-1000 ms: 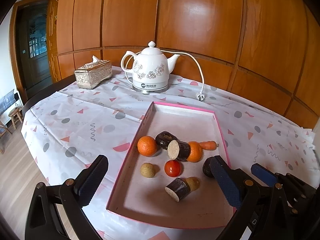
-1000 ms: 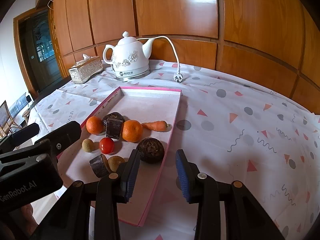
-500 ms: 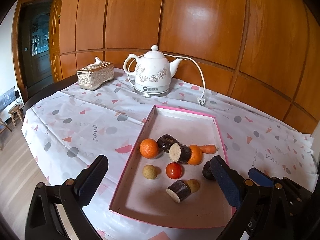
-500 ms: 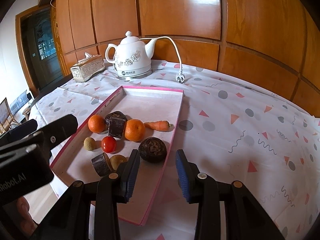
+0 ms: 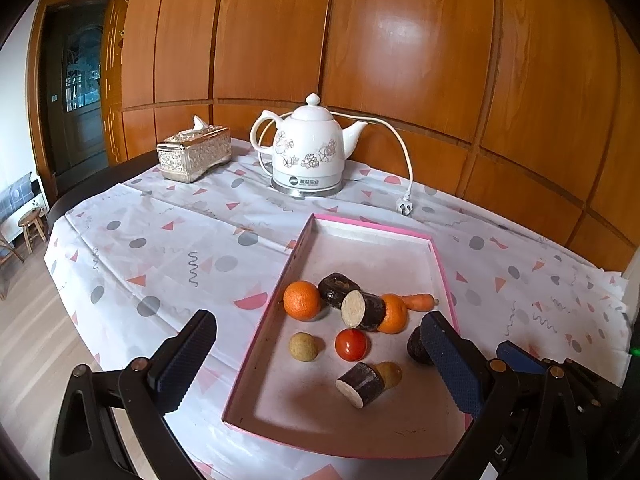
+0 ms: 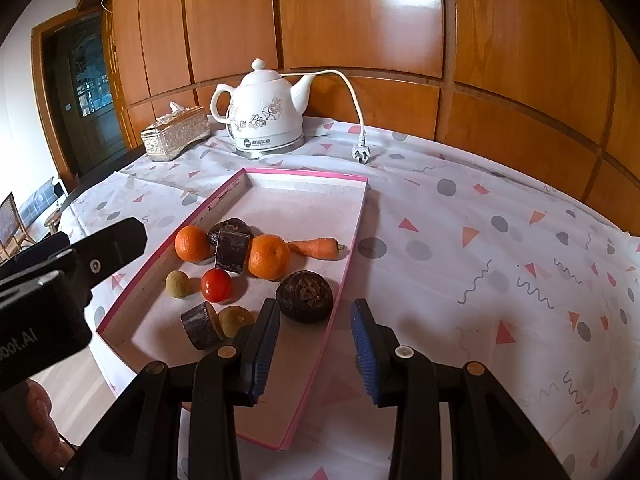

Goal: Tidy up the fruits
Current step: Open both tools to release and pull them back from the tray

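A pink-rimmed tray lies on the patterned tablecloth. It holds two oranges, a carrot, a tomato, two small tan round fruits and dark cut cane pieces. A dark round fruit sits against the tray's right wall. My left gripper hangs wide open over the tray's near end, holding nothing. My right gripper is open just in front of the dark fruit. The tray's right wall runs between its pads, and they do not touch it.
At the back of the table stand a white electric kettle, its loose plug and a silver tissue box. A wood-panelled wall rises behind. The table's left edge drops to the floor, near a doorway and a stool.
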Action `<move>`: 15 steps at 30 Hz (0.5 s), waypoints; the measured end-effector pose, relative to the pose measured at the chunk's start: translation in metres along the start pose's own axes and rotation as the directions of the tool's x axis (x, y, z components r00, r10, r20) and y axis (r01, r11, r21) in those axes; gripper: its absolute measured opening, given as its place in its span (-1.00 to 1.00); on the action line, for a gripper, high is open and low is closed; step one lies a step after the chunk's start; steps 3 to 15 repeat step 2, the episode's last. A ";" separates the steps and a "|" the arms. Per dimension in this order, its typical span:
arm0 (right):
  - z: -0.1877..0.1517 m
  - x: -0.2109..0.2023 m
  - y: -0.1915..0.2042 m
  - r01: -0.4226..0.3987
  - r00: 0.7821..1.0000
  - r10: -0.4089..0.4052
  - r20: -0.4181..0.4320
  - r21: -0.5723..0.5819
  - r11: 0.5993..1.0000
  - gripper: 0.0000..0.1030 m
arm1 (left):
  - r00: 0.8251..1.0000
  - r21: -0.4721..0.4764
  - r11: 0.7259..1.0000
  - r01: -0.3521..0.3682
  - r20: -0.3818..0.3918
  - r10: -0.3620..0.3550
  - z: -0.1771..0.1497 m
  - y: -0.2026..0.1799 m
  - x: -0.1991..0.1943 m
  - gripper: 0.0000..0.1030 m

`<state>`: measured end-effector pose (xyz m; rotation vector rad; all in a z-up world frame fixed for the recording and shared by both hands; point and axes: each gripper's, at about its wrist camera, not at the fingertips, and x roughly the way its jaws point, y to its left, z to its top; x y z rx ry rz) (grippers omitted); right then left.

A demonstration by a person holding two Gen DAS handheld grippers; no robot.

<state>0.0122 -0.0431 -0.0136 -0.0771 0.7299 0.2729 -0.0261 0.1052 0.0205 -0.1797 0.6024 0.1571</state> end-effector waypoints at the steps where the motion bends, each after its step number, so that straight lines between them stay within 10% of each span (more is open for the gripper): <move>1: 0.000 -0.001 0.000 0.000 1.000 0.000 0.002 0.000 1.000 -0.28 | 1.000 0.003 1.000 -0.004 0.003 0.004 0.000 0.000 0.000 0.99; 15: 0.000 -0.001 -0.001 0.002 1.000 -0.002 0.006 0.000 1.000 -0.28 | 1.000 0.003 1.000 -0.004 0.003 0.004 0.000 0.000 0.000 0.99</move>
